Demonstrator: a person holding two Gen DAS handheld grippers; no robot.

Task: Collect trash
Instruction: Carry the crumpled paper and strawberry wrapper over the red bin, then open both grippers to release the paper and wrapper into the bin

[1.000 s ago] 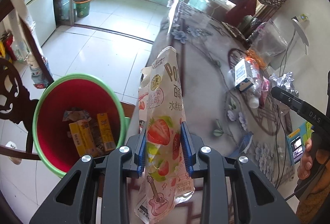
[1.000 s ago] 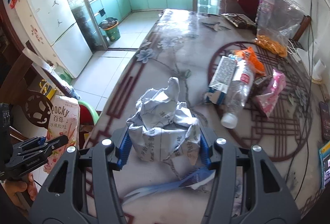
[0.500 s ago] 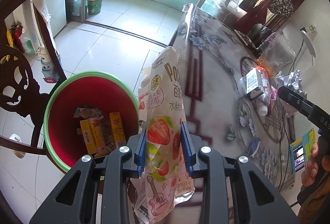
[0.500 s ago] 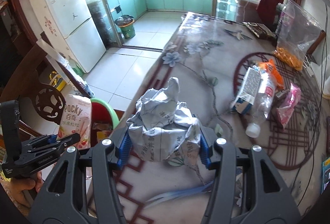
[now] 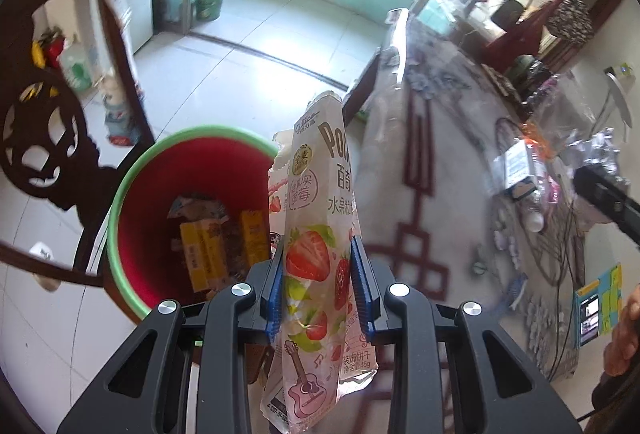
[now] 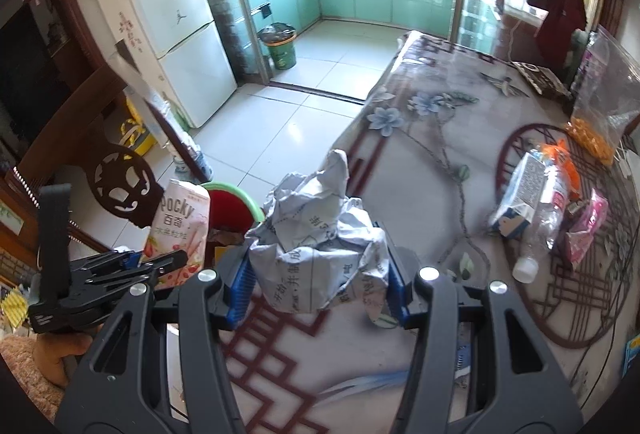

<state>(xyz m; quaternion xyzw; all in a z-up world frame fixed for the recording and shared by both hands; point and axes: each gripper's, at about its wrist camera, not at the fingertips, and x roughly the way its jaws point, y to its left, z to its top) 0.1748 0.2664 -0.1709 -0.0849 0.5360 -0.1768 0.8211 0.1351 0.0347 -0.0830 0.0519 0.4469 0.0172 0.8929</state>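
At the far left, a dark carved wooden chair [image 5: 44, 154] stands on the white tiled floor, and a white refrigerator [image 6: 168, 46] stands farther back beside the kitchen doorway. Next to the chair sits the red bin [image 5: 168, 194] with a green rim, placed on the floor just beside the table edge; it contains 2 yellow cartons [image 5: 224, 246] and other wrappers. The left gripper [image 5: 320, 288] is clamped on a pink strawberry Pocky packet [image 5: 316, 234], with both blue pads pressed flat against the packet's sides; the packet stands upright in the jaws, close to the bin's right rim, and whether it is over the opening or just outside it cannot be told. The right gripper [image 6: 318, 280] is closed around a crumpled ball of printed paper [image 6: 316, 234], the blue pads bearing on both sides of the ball, which is held above the near edge of the table [image 6: 420, 162]. The table carries a floral cover. Farther right on it lie a small white carton [image 6: 520, 198], a clear plastic bottle [image 6: 544, 222] on its side, a pink wrapper [image 6: 584, 230] and a clear bag with orange contents [image 6: 600, 114].
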